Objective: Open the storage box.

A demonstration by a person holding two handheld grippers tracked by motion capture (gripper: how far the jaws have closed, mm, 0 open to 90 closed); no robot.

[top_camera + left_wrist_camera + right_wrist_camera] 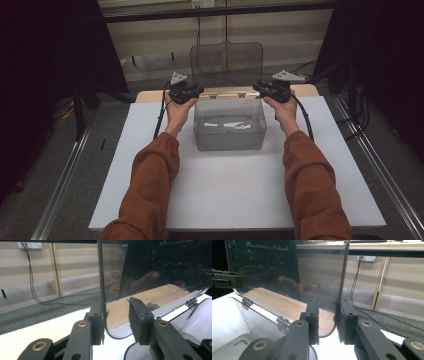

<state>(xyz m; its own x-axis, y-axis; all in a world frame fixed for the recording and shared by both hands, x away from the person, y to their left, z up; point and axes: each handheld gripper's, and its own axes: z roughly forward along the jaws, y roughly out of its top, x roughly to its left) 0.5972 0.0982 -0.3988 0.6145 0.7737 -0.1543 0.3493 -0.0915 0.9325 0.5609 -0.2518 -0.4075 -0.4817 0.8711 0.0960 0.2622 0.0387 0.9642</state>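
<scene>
A clear plastic box [230,125] sits at the back middle of the white tabletop [225,195], its hinged smoky lid [227,62] standing upright. My left gripper [199,91] is at the lid's lower left edge and my right gripper [256,86] is at its lower right edge. In the left gripper view the lid's edge [100,277] lies against the left-hand jaw of that gripper [116,307], and the other jaw stands apart from it. In the right gripper view the lid's edge [342,277] rests against the right-hand jaw of the gripper [328,303], with a gap to the other jaw.
A wooden board [150,95] shows behind the box at the table's far edge. Small hinges [283,323] join the lid to the box. Metal rails [60,185] run along the floor on both sides. Cables [32,290] hang from a wall socket behind.
</scene>
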